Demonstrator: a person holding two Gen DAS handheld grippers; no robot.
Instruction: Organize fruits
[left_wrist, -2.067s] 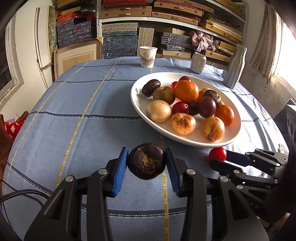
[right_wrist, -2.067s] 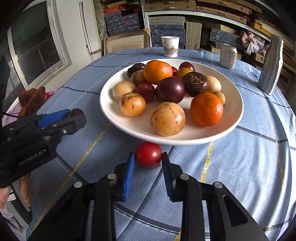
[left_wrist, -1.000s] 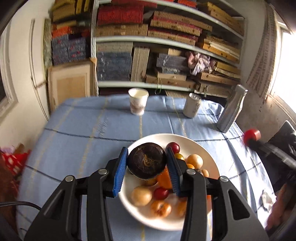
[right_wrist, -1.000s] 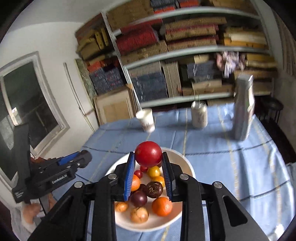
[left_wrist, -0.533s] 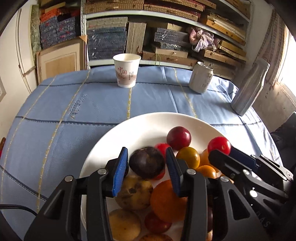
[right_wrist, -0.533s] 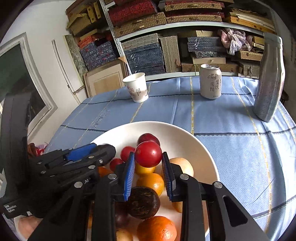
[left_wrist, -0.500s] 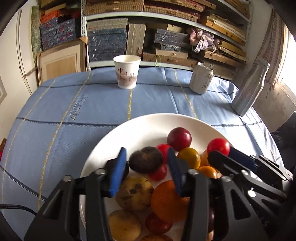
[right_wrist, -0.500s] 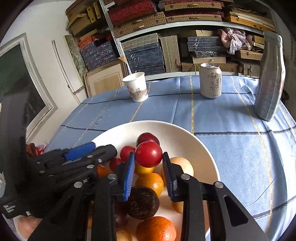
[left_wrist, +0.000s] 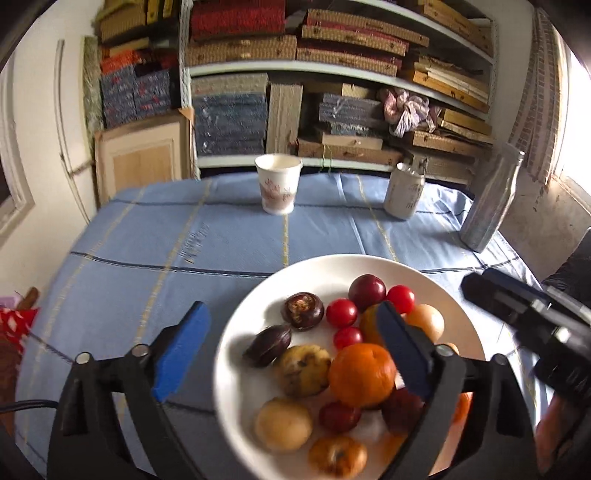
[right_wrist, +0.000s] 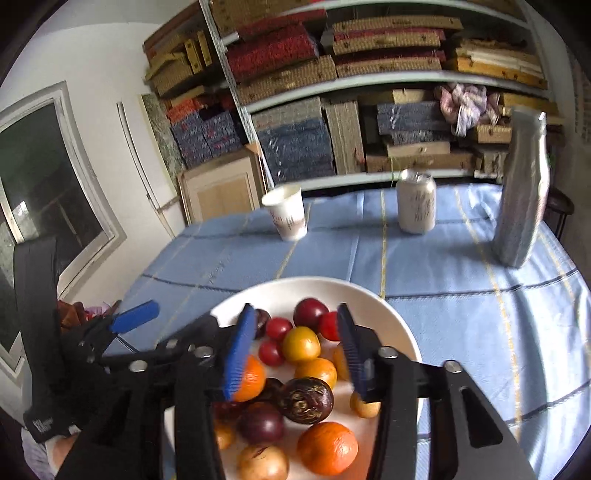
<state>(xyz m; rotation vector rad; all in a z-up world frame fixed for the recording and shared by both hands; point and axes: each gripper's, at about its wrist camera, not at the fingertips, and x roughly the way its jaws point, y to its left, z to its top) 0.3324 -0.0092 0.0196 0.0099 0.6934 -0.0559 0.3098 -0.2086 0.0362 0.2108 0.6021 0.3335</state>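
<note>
The left gripper (left_wrist: 290, 345) is wide open and holds nothing. It hangs above the left side of a big white plate (left_wrist: 236, 373) that sits on a table with a blue cloth (left_wrist: 177, 240). The right gripper (right_wrist: 293, 354) is wide open too, with nothing between its blue pads (right_wrist: 240, 354), and it hangs over the same plate (right_wrist: 399, 328). All the fruits lie on the plate, close together. In the left view there is a dark brown round fruit (left_wrist: 303, 311) near the middle of the plate, and a dark pointed one (left_wrist: 269, 345) just beside it. A small red fruit (left_wrist: 400, 298) sits next to a dark red plum (left_wrist: 367, 288) at the far side. A big orange (left_wrist: 361, 374) lies in the middle, touching a spotty yellow fruit (left_wrist: 302, 369). In the right view a yellow fruit (right_wrist: 301, 344) sits between the pads, with little red fruits (right_wrist: 279, 328) beside it, and a dark wrinkly fruit (right_wrist: 304, 400) lies lower down. At the far side of the table stand a paper cup (left_wrist: 279, 188), a can (left_wrist: 404, 195) and a silver bottle (left_wrist: 489, 201), well apart from the plate. Shelves (left_wrist: 332, 74) full of boxes stand behind the table.
</note>
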